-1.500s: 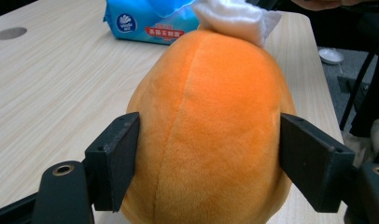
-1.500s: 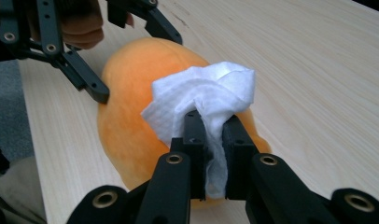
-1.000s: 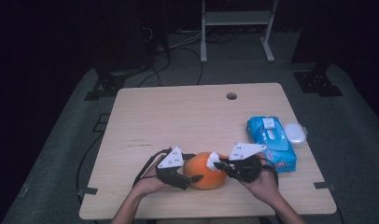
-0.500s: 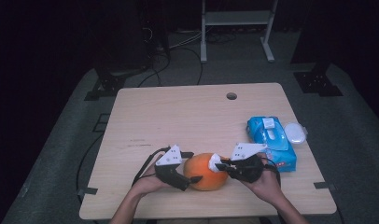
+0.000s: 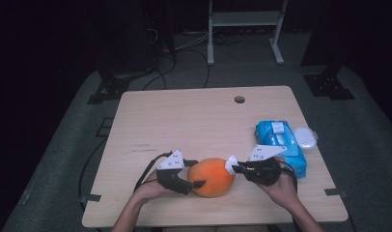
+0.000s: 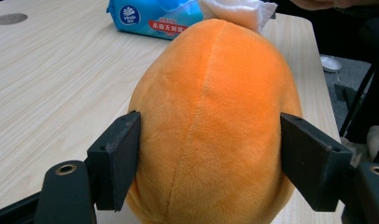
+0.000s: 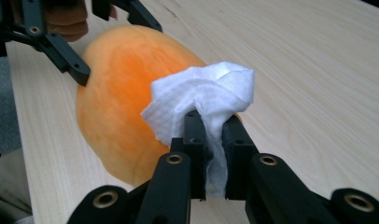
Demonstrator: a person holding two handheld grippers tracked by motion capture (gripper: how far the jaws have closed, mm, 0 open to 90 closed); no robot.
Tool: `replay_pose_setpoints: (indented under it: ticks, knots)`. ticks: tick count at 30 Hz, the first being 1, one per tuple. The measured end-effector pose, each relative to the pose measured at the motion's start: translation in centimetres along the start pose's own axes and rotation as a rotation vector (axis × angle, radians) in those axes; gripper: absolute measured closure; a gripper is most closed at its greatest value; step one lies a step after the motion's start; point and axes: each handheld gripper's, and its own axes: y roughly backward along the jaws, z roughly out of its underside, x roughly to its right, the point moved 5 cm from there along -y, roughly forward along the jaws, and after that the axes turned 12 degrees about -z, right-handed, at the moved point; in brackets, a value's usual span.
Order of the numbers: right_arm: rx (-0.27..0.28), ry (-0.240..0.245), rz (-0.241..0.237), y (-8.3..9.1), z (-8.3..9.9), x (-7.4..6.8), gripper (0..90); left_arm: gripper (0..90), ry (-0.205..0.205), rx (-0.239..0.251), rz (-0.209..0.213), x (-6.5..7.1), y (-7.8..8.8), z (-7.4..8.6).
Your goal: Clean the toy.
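Left tool: black body, grey three-cornered plate on top, black cable trailing off. Right tool: same build, grey plate, black cable. Jaws are flat black blocks on black link arms with brass-ringed screw holes. Forearms bare, no sleeves.

We see the right gripper slide a little toward the orange plush ball, pushing its white tissue from the ball's upper right shoulder down onto its right end. The left gripper jaws have just been closing after a brief widening, with the ball between them; in the left gripper view both pads sit against the plush sides. The ball shifts slightly left under the push.
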Motion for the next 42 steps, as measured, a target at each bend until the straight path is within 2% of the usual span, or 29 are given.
replay_pose_setpoints:
  ticks: [3, 5, 7, 8, 10, 11, 14, 16, 18, 21, 24, 27, 28, 30, 32, 35, 38, 42]
  knots:
    - [0.003, 0.003, -0.001, 0.1, 0.0, -0.3, 81.6, 25.4, 0.010, -0.011, -0.008, -0.1, 0.0, 0.1]
    - [0.011, 0.012, -0.023, 0.0, -0.3, -1.0, 81.7, 25.4, 0.028, -0.010, -0.013, -0.2, -0.1, 0.1]
    - [0.007, 0.037, -0.047, -0.4, -0.6, -1.8, 81.7, 25.4, 0.023, -0.012, -0.012, -0.2, -0.1, 0.2]
    - [-0.001, 0.048, -0.044, -0.5, -0.6, -2.0, 81.6, 25.4, 0.021, -0.012, -0.011, -0.1, 0.0, 0.2]
    - [-0.003, 0.050, -0.043, -0.5, -0.6, -1.9, 81.6, 25.6, 0.019, -0.007, -0.006, 0.0, 0.1, 0.2]
    - [-0.002, 0.037, -0.035, -0.3, -0.5, -1.4, 81.6, 25.6, 0.002, -0.002, -0.004, 0.1, 0.1, 0.1]
    - [0.004, -0.012, -0.018, 0.1, 0.2, 0.1, 81.6, 25.8, -0.011, 0.007, -0.004, 0.5, -0.1, -0.1]
    - [0.002, -0.024, -0.004, 0.3, 0.4, 0.5, 81.6, 25.8, -0.036, 0.005, -0.004, 1.0, -0.2, -0.4]
    - [0.018, -0.026, -0.004, 0.3, 0.0, 0.3, 81.7, 25.8, -0.077, 0.013, 0.003, 1.6, -0.4, -0.7]
    - [0.041, 0.012, -0.022, 0.1, -1.2, -0.5, 81.6, 25.6, -0.120, 0.015, 0.008, 2.3, -0.6, -0.9]
    - [0.027, 0.018, -0.022, -0.2, -1.3, -0.6, 81.6, 25.3, -0.105, 0.005, 0.009, 2.0, -0.4, -0.7]
    - [0.024, -0.012, -0.023, -0.1, -0.5, 0.2, 81.6, 25.3, -0.088, 0.013, 0.018, 1.7, -0.3, -0.4]
    - [0.031, -0.040, -0.033, 0.1, -0.1, 0.6, 81.6, 25.3, -0.086, 0.015, 0.019, 1.7, -0.2, -0.4]
    - [0.032, -0.061, -0.038, 0.3, 0.3, 1.0, 81.6, 25.2, -0.094, 0.020, 0.018, 1.9, -0.4, -0.6]
    - [0.032, -0.064, -0.033, 0.3, 0.2, 0.9, 81.6, 24.0, -0.116, 0.015, 0.008, 2.3, -0.6, -0.9]
    - [0.039, -0.033, -0.037, 0.0, -0.6, 0.2, 81.7, 23.1, -0.136, 0.013, 0.004, 2.6, -0.7, -1.0]
    - [0.040, 0.008, -0.048, -0.2, -1.4, -0.7, 81.6, 23.1, -0.127, 0.010, 0.003, 2.4, -0.5, -0.8]
    - [0.030, -0.027, -0.037, 0.0, -0.4, 0.3, 81.6, 22.8, -0.101, 0.018, 0.010, 2.0, -0.3, -0.7]
